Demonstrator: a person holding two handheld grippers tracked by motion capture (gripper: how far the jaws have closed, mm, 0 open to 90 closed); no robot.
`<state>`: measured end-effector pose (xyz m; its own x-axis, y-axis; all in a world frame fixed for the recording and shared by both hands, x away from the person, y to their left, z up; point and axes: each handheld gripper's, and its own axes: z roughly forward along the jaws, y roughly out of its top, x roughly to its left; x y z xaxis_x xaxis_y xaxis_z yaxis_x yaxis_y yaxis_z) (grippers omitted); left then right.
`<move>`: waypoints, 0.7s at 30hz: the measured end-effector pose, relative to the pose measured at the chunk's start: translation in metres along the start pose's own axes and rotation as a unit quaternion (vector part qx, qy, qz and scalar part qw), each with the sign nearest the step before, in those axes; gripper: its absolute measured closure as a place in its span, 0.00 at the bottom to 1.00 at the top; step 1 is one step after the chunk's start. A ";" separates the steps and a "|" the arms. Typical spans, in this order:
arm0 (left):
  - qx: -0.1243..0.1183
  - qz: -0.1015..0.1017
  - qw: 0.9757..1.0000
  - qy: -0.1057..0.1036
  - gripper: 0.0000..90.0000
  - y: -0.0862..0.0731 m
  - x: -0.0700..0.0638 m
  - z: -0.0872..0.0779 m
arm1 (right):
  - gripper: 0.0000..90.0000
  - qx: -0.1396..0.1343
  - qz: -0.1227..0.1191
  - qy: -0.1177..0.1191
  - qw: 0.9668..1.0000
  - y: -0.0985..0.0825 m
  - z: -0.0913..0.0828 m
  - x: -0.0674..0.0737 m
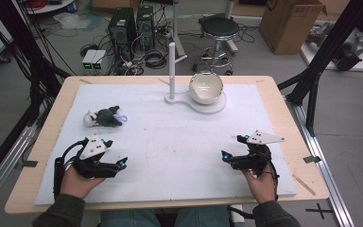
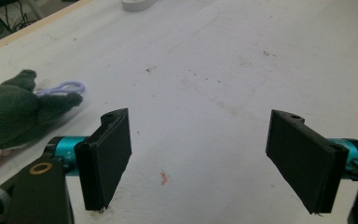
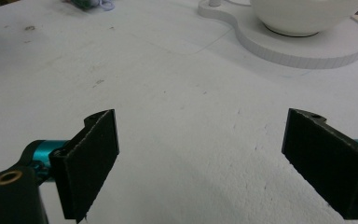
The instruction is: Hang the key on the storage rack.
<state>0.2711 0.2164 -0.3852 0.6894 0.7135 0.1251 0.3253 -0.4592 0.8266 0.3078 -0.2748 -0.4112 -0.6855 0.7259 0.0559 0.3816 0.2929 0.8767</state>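
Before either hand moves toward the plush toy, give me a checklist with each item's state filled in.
1. Left tongs open: ok, jaws stand wide apart with nothing between them.
2. Right tongs open: ok, jaws wide apart and holding nothing.
3. Plush toy free to grasp: ok, it lies alone on the white mat, apart from both tongs.
4. Purple clip on the toy accessible: ok, it lies flat on the mat beside the toy.
5. Bowl seated on its white stand: ok, upright beside the post.
6. Bowl contents: cannot tell from these views.
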 end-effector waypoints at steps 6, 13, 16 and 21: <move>0.001 0.008 1.000 -0.013 0.27 0.010 0.015 -0.003 | 0.11 -0.002 0.001 -0.003 1.000 0.001 -0.001 -0.002; 0.023 0.014 0.999 -0.027 0.28 0.020 0.041 -0.004 | 0.11 -0.005 0.003 -0.001 1.000 0.002 0.000 -0.002; 0.032 0.012 0.999 -0.030 0.28 0.020 0.049 -0.004 | 0.11 -0.004 0.007 0.001 1.000 0.002 -0.001 -0.001; 0.043 0.015 0.999 -0.028 0.28 0.023 0.069 -0.001 | 0.11 -0.004 0.006 0.004 1.000 0.002 -0.001 -0.002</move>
<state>0.3252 0.2554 -0.3568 0.7341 0.6691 0.1157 0.3572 -0.5255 0.7722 0.3100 -0.2762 -0.4089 -0.6855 0.7247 0.0702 0.3854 0.2794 0.8794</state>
